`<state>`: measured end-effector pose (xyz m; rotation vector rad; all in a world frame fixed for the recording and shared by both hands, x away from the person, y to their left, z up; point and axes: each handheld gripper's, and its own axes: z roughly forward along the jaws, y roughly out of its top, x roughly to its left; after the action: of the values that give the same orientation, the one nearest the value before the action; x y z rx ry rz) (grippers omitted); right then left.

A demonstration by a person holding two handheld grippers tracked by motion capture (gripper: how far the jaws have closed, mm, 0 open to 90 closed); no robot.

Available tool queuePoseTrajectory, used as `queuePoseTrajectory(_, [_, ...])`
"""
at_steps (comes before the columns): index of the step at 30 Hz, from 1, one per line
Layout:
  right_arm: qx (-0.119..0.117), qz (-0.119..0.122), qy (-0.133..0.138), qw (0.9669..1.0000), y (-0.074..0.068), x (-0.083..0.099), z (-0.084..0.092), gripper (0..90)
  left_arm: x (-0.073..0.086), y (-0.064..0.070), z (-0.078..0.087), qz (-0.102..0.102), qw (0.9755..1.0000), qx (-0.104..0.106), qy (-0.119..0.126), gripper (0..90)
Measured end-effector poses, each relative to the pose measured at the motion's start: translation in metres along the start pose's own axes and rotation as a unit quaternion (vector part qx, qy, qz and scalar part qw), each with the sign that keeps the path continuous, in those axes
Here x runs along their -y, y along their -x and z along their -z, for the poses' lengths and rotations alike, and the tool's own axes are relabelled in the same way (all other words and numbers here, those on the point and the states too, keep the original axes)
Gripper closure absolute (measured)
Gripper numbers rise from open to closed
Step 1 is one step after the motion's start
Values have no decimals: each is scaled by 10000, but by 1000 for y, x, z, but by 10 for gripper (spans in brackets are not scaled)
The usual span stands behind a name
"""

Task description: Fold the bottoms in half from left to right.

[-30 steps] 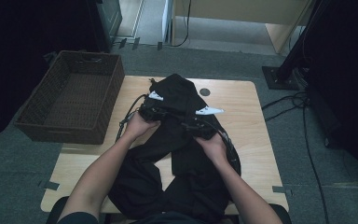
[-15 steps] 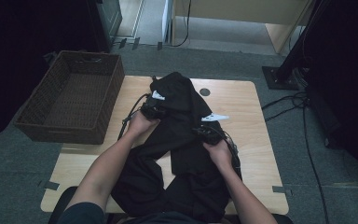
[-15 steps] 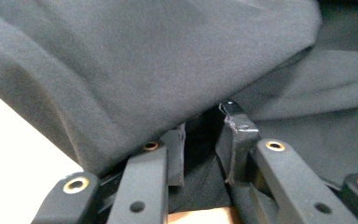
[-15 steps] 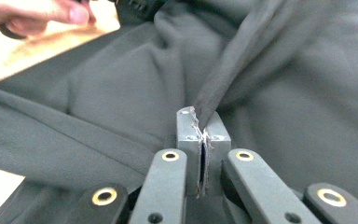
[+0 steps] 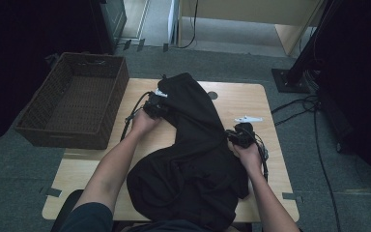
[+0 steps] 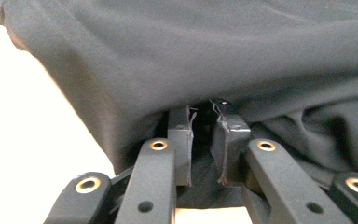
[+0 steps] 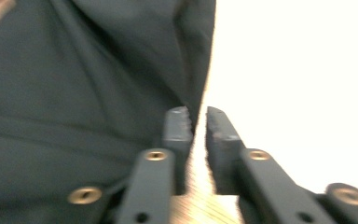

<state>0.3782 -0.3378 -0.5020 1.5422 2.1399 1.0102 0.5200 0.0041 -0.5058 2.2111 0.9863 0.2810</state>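
Note:
A black garment (image 5: 193,159) lies crumpled across the wooden table (image 5: 232,99), spilling over the near edge. My left gripper (image 5: 155,107) is at its far left edge. In the left gripper view the jaws (image 6: 205,109) have just been closing and are nipped on a fold of the dark cloth (image 6: 214,56). My right gripper (image 5: 236,135) sits at the garment's right edge. In the right gripper view its jaws (image 7: 198,114) have just been opening and stand slightly apart. Bare table shows through the gap, and the cloth edge (image 7: 74,93) lies beside the left jaw.
A dark wicker basket (image 5: 72,104) stands on the floor against the table's left side. A black stand base (image 5: 290,79) and cables (image 5: 319,145) lie on the floor to the right. Bare tabletop shows right of the garment.
The right hand has slid from the middle of the garment out to its right edge, nearer the person. The left hand has shifted a little, and the cloth now lies stretched between the two.

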Motion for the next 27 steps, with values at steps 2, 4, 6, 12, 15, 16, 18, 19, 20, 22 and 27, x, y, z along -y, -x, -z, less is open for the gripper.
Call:
queuePoseTrajectory(2, [41, -28, 46, 10000, 1, 1, 2, 694, -1, -2, 1, 61, 9999, 71, -47, 759])
queuePoseTrajectory(4, [-2, 7, 313, 9995, -1, 0, 10, 693, -3, 1, 5, 48, 9999, 151, -42, 759])
queuePoseTrajectory(6, [-123, 61, 609, 9980, -7, -4, 24, 703, -6, 6, 12, 18, 9996, 270, 3, 759])
queuePoseTrajectory(12, [-486, 394, 619, 9961, -34, -1, 33, 679, -5, 42, 39, -318, 9977, 559, 226, 726])
queuePoseTrajectory(15, [-586, 589, 513, 9952, -44, 10, 24, 652, 5, 62, 48, -333, 9963, 767, 184, 715])
queuePoseTrajectory(16, [-591, 628, 431, 9953, -46, 13, 21, 651, 8, 68, 49, -329, 9959, 819, 191, 716])
queuePoseTrajectory(18, [-606, 701, 244, 9954, -50, 17, 14, 652, 17, 84, 54, -456, 9941, 977, 150, 715])
queuePoseTrajectory(19, [-587, 801, 138, 9950, -51, 19, 9, 652, 21, 91, 56, -487, 9934, 1022, 171, 713])
queuePoseTrajectory(20, [-574, 818, 70, 9950, -52, 21, 5, 651, 24, 95, 57, -469, 9928, 1091, 173, 711])
queuePoseTrajectory(22, [-555, 848, 57, 9948, -53, 24, 1, 652, 33, 105, 59, -460, 9910, 1236, 209, 703])
queuePoseTrajectory(27, [-536, 834, 122, 9950, -53, 26, -3, 657, 54, 125, 56, -631, 9892, 1314, 143, 672])
